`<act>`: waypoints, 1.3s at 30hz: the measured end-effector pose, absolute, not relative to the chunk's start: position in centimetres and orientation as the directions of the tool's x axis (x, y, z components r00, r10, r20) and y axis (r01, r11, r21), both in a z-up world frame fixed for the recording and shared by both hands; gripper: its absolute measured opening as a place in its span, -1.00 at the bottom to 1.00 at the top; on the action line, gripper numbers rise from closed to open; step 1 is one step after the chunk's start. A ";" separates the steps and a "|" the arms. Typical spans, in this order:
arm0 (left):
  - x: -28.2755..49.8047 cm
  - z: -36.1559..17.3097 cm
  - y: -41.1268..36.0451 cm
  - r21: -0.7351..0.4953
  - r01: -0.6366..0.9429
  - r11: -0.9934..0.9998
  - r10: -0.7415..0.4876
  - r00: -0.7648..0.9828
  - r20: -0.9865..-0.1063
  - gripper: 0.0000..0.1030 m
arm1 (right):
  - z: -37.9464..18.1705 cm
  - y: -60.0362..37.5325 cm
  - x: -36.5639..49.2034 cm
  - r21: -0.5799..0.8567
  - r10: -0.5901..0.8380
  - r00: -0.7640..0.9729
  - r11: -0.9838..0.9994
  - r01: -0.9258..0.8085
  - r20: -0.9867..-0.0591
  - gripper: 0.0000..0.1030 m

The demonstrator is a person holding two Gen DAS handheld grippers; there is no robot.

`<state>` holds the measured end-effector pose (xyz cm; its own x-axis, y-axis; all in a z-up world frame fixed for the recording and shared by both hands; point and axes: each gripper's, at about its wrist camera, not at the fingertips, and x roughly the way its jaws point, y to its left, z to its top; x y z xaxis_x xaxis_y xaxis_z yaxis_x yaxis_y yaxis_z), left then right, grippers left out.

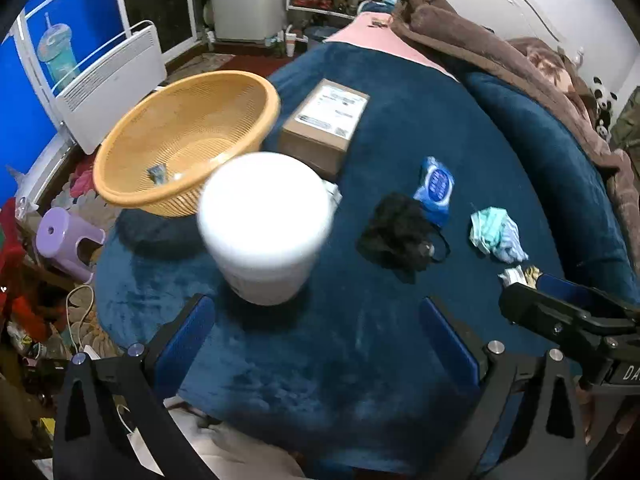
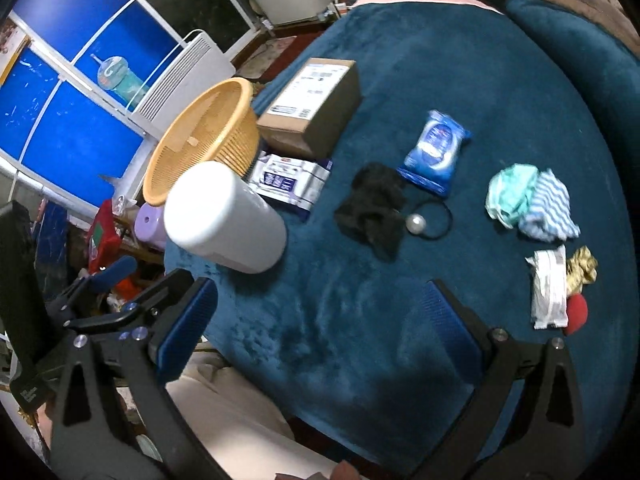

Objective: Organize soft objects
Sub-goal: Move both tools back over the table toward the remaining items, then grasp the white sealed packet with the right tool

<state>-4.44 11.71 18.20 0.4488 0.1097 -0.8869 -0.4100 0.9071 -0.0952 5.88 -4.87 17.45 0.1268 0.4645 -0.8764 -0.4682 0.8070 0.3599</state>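
On a dark blue plush cover (image 1: 360,352) lie a black cloth (image 1: 394,232) (image 2: 372,210) with a hair tie and pearl bead (image 2: 416,224), a blue wipes pack (image 1: 436,188) (image 2: 434,150), and a mint and striped cloth bundle (image 1: 496,234) (image 2: 528,202). A white packet (image 2: 550,288), a gold scrunchie (image 2: 582,270) and a red ball (image 2: 576,314) lie at the right. An orange basket (image 1: 184,140) (image 2: 204,136) holds one small item (image 1: 158,172). My left gripper (image 1: 316,344) and right gripper (image 2: 320,320) are open and empty above the cover.
A white tub (image 1: 264,224) (image 2: 224,216) stands in front of the basket. A cardboard box (image 1: 324,124) (image 2: 312,104) and a flat white-blue pack (image 2: 288,180) lie behind it. A brown blanket (image 1: 500,48) lies at the back right. A lilac stool (image 1: 68,240) stands left.
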 end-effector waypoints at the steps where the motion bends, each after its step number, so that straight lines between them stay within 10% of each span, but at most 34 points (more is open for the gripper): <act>1: -4.4 18.0 11.3 -0.096 -0.405 0.909 0.105 0.446 -0.889 0.99 | 17.2 -5.5 5.8 0.360 0.462 0.127 0.811 -0.460 -0.878 1.00; 39: -0.4 5.4 2.0 -0.159 -0.334 0.929 -0.060 0.289 -0.955 0.99 | 6.8 -21.3 5.5 0.361 0.381 0.105 0.917 -0.167 -0.919 1.00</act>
